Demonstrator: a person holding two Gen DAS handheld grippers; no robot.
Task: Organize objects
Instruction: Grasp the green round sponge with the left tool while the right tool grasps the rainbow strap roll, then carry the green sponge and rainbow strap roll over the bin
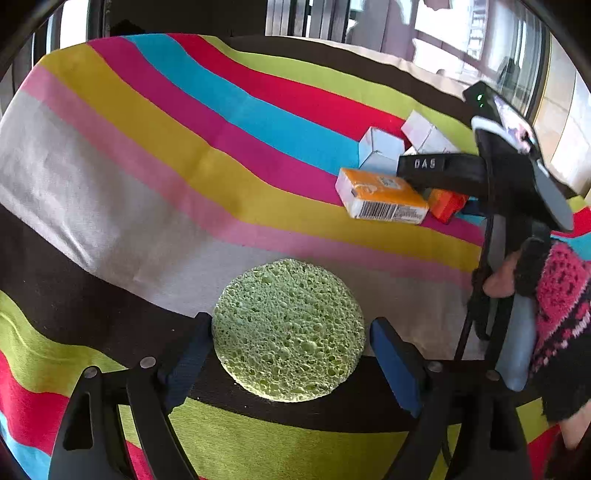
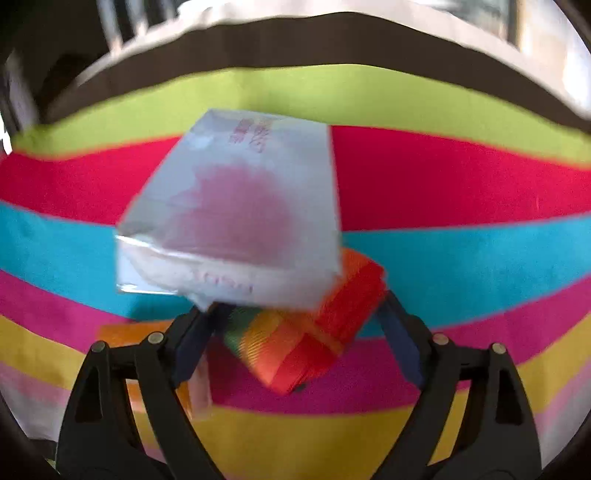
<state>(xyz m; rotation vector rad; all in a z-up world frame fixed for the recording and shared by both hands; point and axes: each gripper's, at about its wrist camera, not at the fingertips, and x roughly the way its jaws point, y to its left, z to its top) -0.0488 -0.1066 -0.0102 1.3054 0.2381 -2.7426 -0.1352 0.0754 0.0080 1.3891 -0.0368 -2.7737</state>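
Note:
A round green sponge (image 1: 289,329) lies on the striped cloth (image 1: 147,166) between the pads of my open left gripper (image 1: 291,354); whether the pads touch it I cannot tell. My right gripper (image 2: 295,332) stands around a rainbow-striped red block (image 2: 314,343), its jaws wide at either side; the view is blurred. A white box with a pink blotch (image 2: 236,214) lies tilted just beyond, partly over the block. In the left wrist view the right gripper (image 1: 443,173) reaches over an orange box (image 1: 380,195), the red block (image 1: 445,205) and white boxes (image 1: 380,149).
An orange box edge (image 2: 125,332) shows under the right gripper's left finger. The cloth's far edge ends at a dark band (image 2: 295,40), with windows (image 1: 461,33) behind. A gloved hand (image 1: 554,295) holds the right gripper at the right.

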